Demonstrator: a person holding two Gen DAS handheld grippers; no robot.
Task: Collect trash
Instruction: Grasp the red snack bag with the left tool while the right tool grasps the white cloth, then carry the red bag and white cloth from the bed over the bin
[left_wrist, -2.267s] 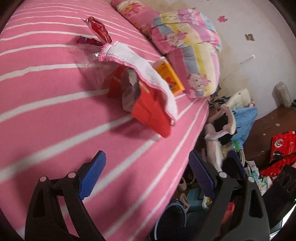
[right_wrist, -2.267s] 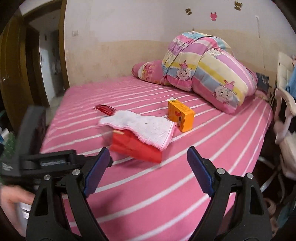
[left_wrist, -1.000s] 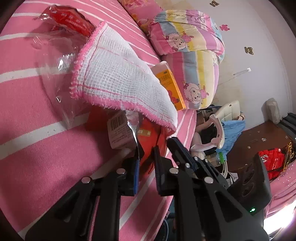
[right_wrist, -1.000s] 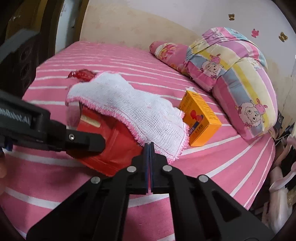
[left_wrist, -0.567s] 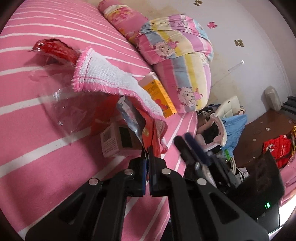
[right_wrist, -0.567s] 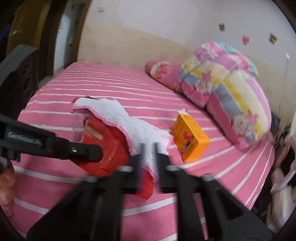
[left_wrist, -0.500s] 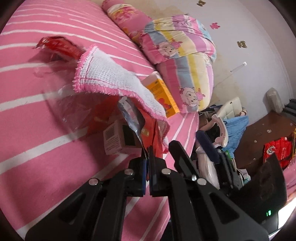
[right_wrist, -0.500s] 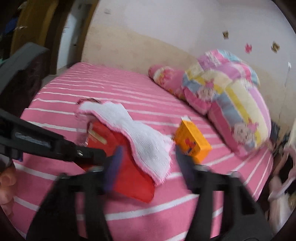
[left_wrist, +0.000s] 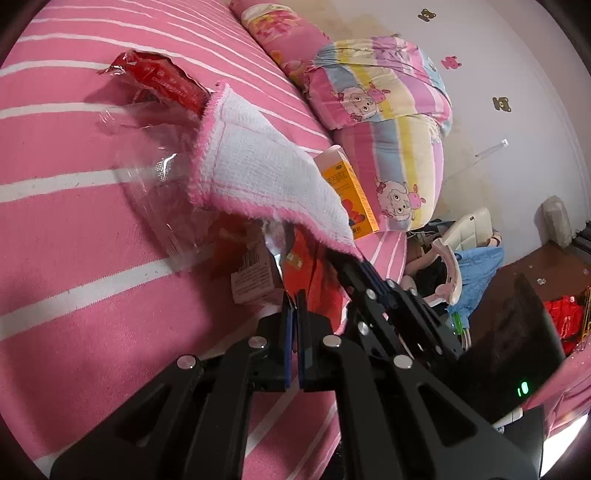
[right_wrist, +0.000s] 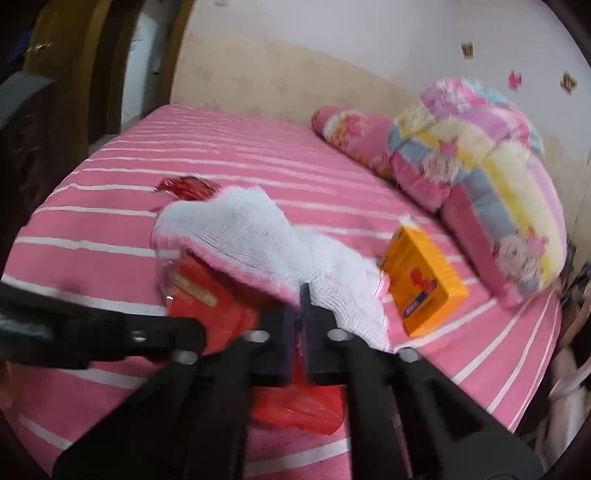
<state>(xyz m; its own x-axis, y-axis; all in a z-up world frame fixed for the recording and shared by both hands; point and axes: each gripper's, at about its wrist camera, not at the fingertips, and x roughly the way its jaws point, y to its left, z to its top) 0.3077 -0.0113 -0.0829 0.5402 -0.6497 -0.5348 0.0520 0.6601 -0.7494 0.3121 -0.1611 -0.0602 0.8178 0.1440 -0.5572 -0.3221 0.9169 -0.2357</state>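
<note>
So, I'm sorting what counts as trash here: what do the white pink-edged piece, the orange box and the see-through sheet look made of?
White pink-edged piece: woven cotton-like cloth, matte, with an open gauze grid and fuzzy hem.
Orange box: printed cardboard, smooth, with sharp folded edges.
See-through sheet: thin clear plastic film, glossy, crinkled, with glints.

The bed sheet (left_wrist: 74, 229) is pink with thin white stripes. On it, the cloth (left_wrist: 258, 173) is white gauze edged in pink; under the cloth lies a red bag (right_wrist: 295, 410), and beside the cloth an orange box (right_wrist: 424, 284). Behind the cloth sits a red wrapper (left_wrist: 159, 81). The pillow (left_wrist: 380, 96) beyond the cloth shows pastel stripes with cartoon sheep.
</note>
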